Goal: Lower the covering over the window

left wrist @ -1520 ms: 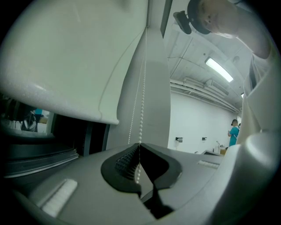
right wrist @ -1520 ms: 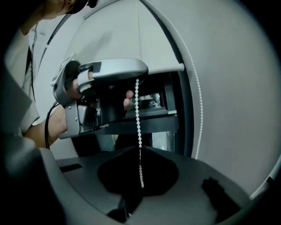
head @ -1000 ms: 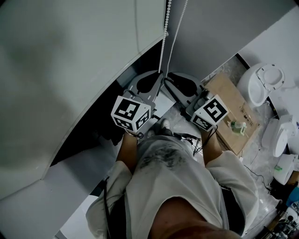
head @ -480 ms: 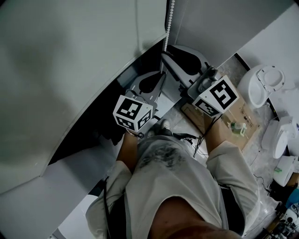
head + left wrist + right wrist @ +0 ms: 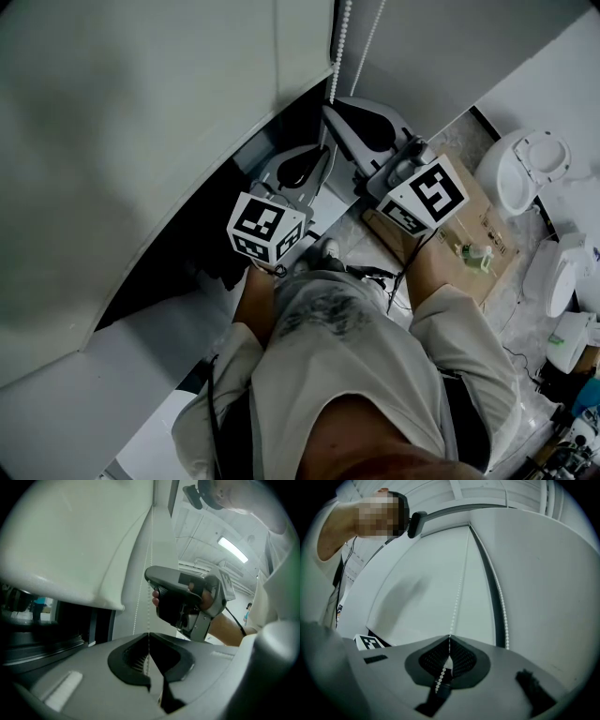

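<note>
The white roller blind [image 5: 141, 141] fills the upper left of the head view, with a dark window gap [image 5: 187, 253] under its bottom edge. A white bead chain [image 5: 339, 47] hangs beside it in two strands. My left gripper [image 5: 323, 155] is shut on one strand, which runs into the closed jaws in the left gripper view [image 5: 149, 634]. Just above it, my right gripper [image 5: 330, 111] is shut on the chain too; beads [image 5: 440, 677] show between its jaws. The other strand [image 5: 501, 606] hangs free to the right. The blind [image 5: 436, 583] stretches overhead.
A white sill [image 5: 141, 347] runs below the window. On the floor to the right lie a cardboard box [image 5: 478, 225] and white round fixtures [image 5: 530, 164]. The person's legs and shirt [image 5: 347, 375] fill the lower middle. The right gripper [image 5: 183, 597] shows in the left gripper view.
My right gripper has risen from beside the left gripper to the chain above it. The left gripper has stayed almost still on the chain.
</note>
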Available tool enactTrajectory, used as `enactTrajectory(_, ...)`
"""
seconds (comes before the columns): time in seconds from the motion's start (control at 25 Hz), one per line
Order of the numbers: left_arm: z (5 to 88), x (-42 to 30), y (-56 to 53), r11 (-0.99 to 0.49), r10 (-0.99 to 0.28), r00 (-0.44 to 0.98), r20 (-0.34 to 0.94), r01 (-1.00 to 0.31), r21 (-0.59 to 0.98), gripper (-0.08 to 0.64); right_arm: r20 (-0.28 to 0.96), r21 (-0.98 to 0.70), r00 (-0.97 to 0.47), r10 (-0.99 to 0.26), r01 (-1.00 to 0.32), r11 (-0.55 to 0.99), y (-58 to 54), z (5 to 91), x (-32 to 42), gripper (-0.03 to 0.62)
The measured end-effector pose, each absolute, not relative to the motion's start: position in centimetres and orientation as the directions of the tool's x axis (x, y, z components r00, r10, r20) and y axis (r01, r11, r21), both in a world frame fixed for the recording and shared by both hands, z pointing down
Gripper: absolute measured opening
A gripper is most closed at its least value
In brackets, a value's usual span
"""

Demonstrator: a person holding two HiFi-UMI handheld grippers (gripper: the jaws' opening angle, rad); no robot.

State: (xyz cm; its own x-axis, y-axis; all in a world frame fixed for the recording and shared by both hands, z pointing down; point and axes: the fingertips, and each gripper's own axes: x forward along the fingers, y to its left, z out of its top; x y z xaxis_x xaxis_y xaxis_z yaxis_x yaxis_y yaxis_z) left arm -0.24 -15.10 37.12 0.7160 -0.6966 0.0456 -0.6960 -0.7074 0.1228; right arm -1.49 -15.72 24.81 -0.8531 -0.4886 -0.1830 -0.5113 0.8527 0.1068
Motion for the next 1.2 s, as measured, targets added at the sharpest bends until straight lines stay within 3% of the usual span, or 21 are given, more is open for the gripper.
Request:
enactTrajectory(0.84, 45.0, -0.6, -13.9, -0.695, -0.663, 0.726, 0.183, -0.687, 0.213, 0.014, -0.045, 0.013, -0.853, -0.520, -0.521, 0.853, -16.3, 32.8, -2.3, 0.018)
enactTrajectory(1.2, 45.8, -0.8, -13.2, -0.690, -0.662, 0.723, 0.196, -0.691, 0.216, 0.017, -0.041, -0.017, -0.850, -0.525, -0.525, 0.851, -16.2, 33.9, -2.1, 0.018)
